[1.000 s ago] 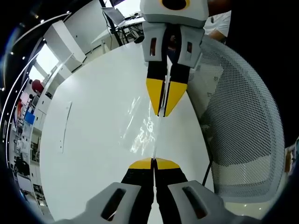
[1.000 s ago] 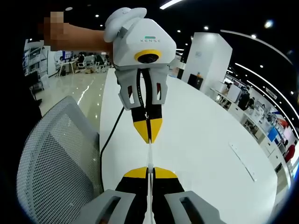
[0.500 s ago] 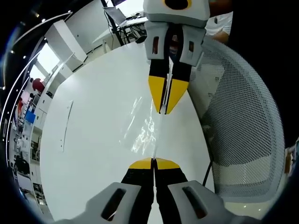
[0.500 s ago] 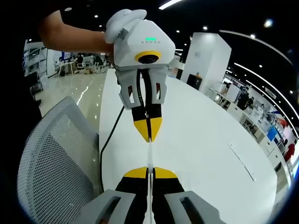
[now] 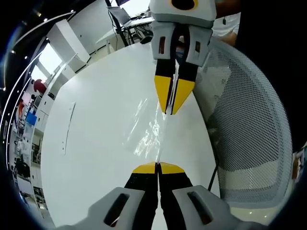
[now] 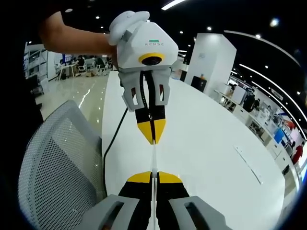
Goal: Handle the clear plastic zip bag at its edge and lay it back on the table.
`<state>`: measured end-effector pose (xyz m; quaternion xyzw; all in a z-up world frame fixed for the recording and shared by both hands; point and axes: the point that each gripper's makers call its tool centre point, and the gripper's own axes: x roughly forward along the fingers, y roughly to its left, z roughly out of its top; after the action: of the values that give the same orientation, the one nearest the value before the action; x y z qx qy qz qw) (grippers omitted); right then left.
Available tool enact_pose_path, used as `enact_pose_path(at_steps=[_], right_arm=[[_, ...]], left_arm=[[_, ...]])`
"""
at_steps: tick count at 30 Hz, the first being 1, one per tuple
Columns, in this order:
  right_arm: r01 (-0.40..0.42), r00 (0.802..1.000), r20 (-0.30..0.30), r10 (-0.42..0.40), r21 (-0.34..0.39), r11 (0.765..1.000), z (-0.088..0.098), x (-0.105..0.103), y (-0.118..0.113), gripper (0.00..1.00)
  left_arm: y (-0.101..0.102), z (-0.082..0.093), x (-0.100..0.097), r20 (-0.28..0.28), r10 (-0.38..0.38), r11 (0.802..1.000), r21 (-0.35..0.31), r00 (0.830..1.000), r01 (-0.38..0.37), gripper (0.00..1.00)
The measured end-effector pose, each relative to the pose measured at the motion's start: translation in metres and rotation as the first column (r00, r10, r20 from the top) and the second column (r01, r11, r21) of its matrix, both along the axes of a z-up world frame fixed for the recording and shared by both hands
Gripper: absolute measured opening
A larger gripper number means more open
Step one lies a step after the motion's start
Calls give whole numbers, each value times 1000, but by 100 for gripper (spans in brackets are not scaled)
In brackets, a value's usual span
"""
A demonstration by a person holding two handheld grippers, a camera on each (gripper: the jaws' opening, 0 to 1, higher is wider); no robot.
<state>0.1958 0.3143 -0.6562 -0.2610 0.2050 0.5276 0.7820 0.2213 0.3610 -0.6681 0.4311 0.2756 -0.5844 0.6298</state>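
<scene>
Item one, nearest: my left gripper (image 5: 158, 168), jaws pressed together on the near edge of the clear plastic zip bag (image 5: 147, 130). My right gripper (image 6: 153, 177) is likewise clamped on the bag's opposite edge, with the thin film running straight forward from between its jaws.

Item two, just ahead of each gripper: the bag itself, stretched taut between the two grips and held above the white table (image 5: 96, 143). From the left gripper view it reads as a pale glinting sheet hanging out to the left of the line between the jaws (whether its lower edge touches the tabletop, I cannot tell). From the right gripper view it is edge-on, a bright thread.

Item three, facing each gripper across the bag: the other gripper, yellow tips closed on the film, with my hand (image 6: 123, 23) on the left one's white housing.

Item four, to the side and beyond: a grey mesh chair (image 5: 249, 124) at the table's edge, a dark cable (image 6: 112, 139) trailing along it, and an open office floor further off.

Step in hand, as I judge it: the edge handling is underway and the laying-down is not yet done. Next calls for lowering both grips together, keeping the film flat, then opening the jaws once it rests.
</scene>
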Motion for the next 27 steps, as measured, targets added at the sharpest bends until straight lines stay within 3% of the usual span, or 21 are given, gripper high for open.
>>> enact_pose_path(at_steps=[27], right_arm=[[-6, 1000, -2, 6, -8, 1000, 2, -3, 0, 0]], left_arm=[[2, -1, 0, -3, 4, 1000, -8, 1000, -4, 0]])
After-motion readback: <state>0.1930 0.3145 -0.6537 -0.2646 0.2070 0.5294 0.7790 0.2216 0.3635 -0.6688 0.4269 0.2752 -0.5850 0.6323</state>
